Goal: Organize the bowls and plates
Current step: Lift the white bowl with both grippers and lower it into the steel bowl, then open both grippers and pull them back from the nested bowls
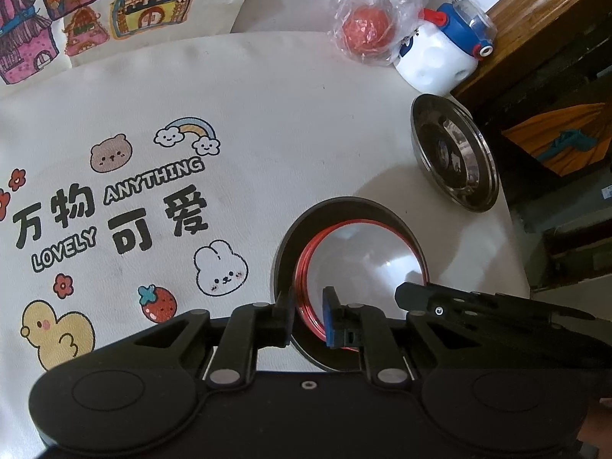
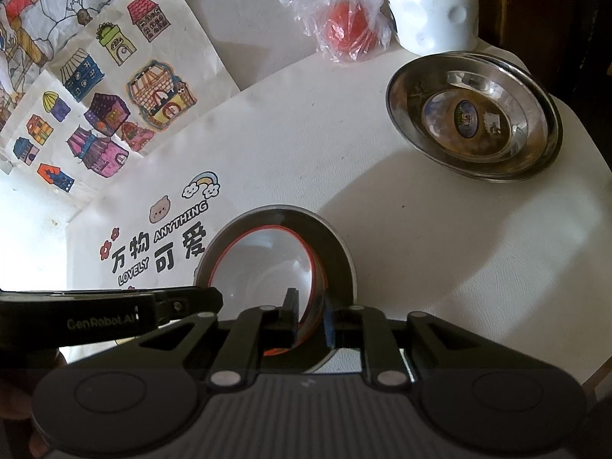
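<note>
My left gripper [image 1: 309, 311] sits at the bottom centre of the left wrist view. Its fingers are drawn close together and pinch the near rim of the red-rimmed, pale-lined bowl [image 1: 363, 264]. My right gripper [image 2: 309, 319] sits at the bottom centre of the right wrist view. Its fingers are likewise nearly closed, clamped on the rim of the same bowl [image 2: 264, 267] from the other side. In each view the opposite gripper body enters from the side edge at the level of the bowl.

The bowl lies inside a dark round plate with a grey rim [image 1: 302, 229], just above centre-bottom of both views. The plate [image 2: 336, 244] rests on the white tabletop [image 1: 306, 95].

Left of the plate, the tabletop carries a cream cloth printed with cartoon animals and black lettering [image 1: 153, 191].

Farther off, at the right edge of the left wrist view and the upper right of the right wrist view, stand stacked shallow stainless-steel dishes [image 2: 474, 114], well apart from the held bowl.

Beyond the dishes, at the top of both views, stand a white bottle with a blue and red cap [image 2: 432, 11] and, just beside it, a red round object in a clear plastic bag [image 2: 344, 30]. Coloured drawings of houses on white paper [image 2: 107, 88] occupy the upper left.
</note>
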Demonstrator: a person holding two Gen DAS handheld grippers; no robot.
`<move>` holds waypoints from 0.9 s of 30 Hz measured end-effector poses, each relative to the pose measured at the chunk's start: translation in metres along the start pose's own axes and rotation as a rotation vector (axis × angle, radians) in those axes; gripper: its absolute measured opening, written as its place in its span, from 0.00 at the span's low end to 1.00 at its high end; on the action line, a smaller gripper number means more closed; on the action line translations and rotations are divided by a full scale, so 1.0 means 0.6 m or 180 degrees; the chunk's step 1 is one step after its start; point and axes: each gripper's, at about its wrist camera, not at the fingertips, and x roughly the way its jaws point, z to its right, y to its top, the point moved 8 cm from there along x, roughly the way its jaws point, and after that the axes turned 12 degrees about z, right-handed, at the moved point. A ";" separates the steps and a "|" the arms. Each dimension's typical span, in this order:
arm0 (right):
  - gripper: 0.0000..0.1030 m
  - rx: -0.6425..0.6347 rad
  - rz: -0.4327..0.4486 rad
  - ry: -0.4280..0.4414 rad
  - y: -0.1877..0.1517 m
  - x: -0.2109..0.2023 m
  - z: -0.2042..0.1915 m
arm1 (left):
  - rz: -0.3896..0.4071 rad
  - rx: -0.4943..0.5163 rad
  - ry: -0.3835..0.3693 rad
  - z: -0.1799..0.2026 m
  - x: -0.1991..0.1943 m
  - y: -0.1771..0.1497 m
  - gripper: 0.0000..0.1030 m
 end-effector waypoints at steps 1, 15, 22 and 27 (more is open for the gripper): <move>0.20 -0.0004 0.0008 -0.0011 0.000 -0.001 0.001 | 0.0008 -0.0005 -0.0001 -0.001 -0.001 0.001 0.16; 0.35 0.0059 0.0156 -0.0130 0.001 -0.022 0.017 | 0.0166 -0.0034 0.0115 -0.023 -0.022 0.011 0.35; 0.55 0.0127 0.0222 -0.0183 0.000 -0.032 0.028 | 0.0228 -0.0082 0.0187 -0.043 -0.032 0.011 0.58; 0.71 0.0177 0.0263 -0.0195 -0.002 -0.039 0.031 | 0.0281 -0.0120 0.0226 -0.052 -0.039 0.012 0.74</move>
